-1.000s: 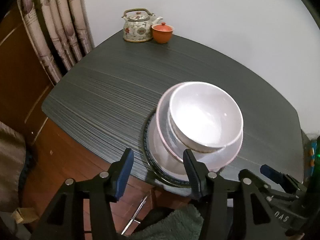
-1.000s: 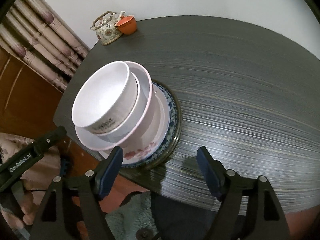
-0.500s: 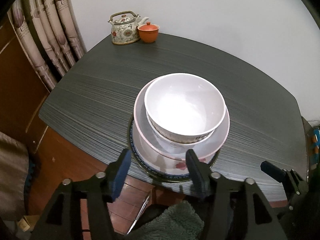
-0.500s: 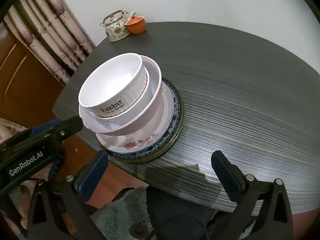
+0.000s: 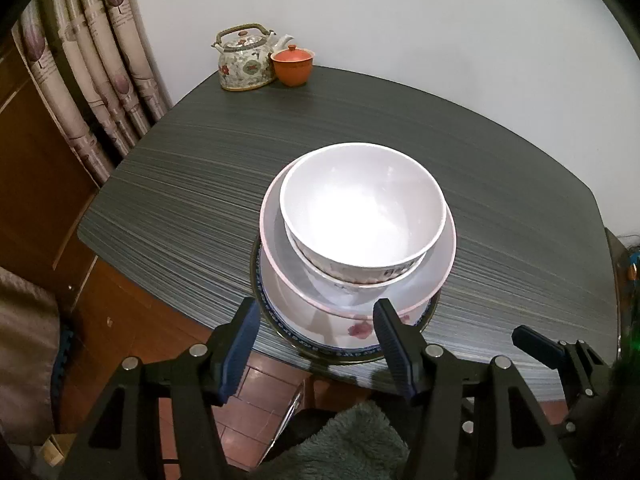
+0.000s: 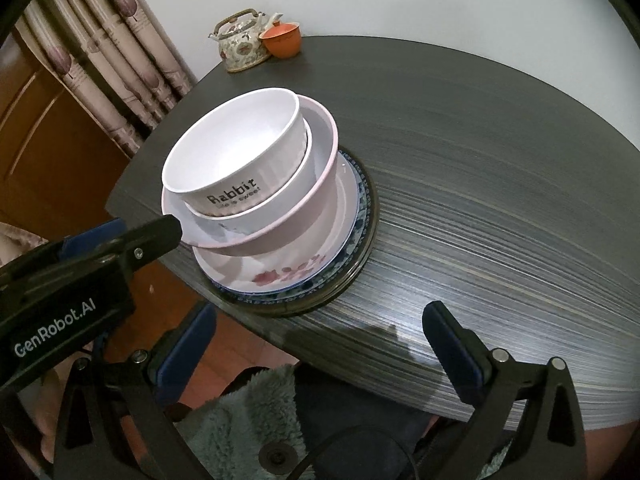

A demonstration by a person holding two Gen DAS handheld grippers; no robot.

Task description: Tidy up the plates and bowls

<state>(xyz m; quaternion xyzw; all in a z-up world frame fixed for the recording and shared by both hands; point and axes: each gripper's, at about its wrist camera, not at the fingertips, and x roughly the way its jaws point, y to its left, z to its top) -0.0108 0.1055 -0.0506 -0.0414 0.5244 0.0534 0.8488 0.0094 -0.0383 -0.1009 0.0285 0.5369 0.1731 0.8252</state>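
Near-left corner of the worktop (image 6: 500, 184) is blocked by the stacked dishes (image 6: 276, 216), overhanging the edge. Far-left corner is taken by teapot (image 6: 242, 42) and orange lidded cup (image 6: 282, 42), touching. Middle and right are left open. Left tongs (image 6: 120, 236) are parked just beside the stack.

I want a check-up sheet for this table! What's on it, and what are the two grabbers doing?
Surface: dark striped table, stack near its front edge.
Job's things: white bowl marked "Rabbit" nested in a second bowl, inside a pink-rimmed dish, on a flowered plate, on a blue-patterned plate.
Clutter: teapot and orange lidded cup at the far corner.
Grippers: left gripper open, nothing between its fingers; right gripper wide open, holding nothing.
Cables: dark cable under the right gripper.
Surroundings: white wall, curtain, wooden door, tiled floor, fuzzy green cloth.
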